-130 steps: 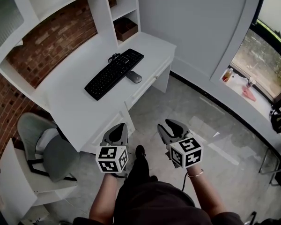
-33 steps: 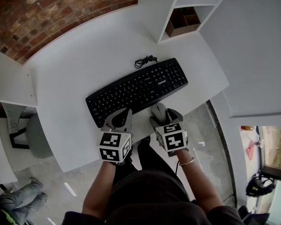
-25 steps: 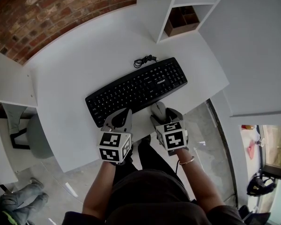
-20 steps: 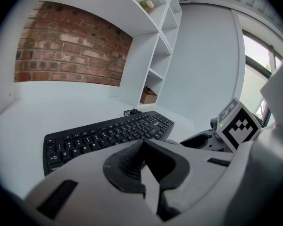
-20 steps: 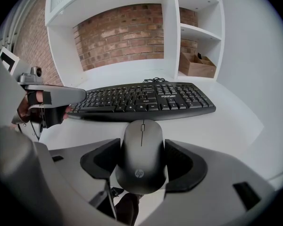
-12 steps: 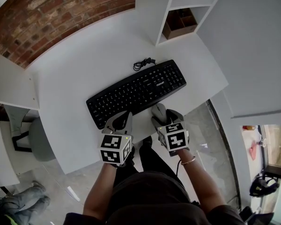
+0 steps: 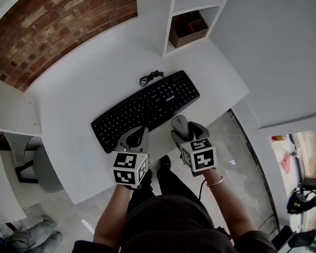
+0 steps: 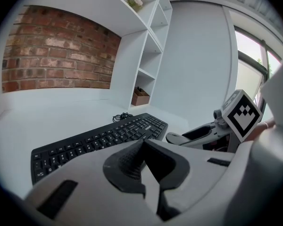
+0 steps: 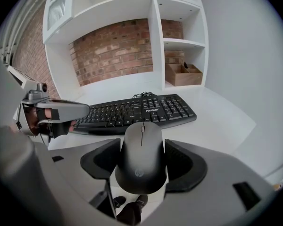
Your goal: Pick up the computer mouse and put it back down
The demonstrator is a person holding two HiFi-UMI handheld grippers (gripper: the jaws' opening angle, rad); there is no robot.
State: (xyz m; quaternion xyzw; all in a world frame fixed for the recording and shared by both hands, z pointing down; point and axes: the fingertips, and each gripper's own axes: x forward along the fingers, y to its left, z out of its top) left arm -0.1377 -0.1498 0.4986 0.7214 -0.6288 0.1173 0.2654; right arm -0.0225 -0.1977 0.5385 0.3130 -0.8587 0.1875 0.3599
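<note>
Black pads (image 9: pixel 181 164) of the right gripper (image 7: pixel 183 133) press on both flanks of the mouse (image 9: pixel 142 149), so these jaws are clamped on it, its wheel end pointing away from them. The rear of the mouse hangs past the near edge of the table (image 7: pixel 89 88), with a shoe (image 9: pixel 141 201) and floor showing beneath the jaws; whether its front underside touches the table cannot be told. Just ahead of the jaws lies the keyboard (image 9: pixel 137 111), set at a slant, its near edge close to the nose of the mouse but apart from it. Beyond the keyboard a coiled cable (image 7: pixel 150 78) rests at its far edge. Farther ahead and to the right of the jaws a brown box (image 9: pixel 183 73) stands in the lowest shelf (image 9: pixel 179 44) compartment, and a brick wall (image 7: pixel 58 15) backs the table. Left of the right jaws, and level with them, is the left gripper (image 8: pixel 142 147): its jaws are pressed together tip to tip with nothing between them, held above the near strip of table just short of the keyboard's left half. The two grippers are near each other but apart, each carrying its marker cube (image 7: pixel 200 156) on the end nearest the person.
</note>
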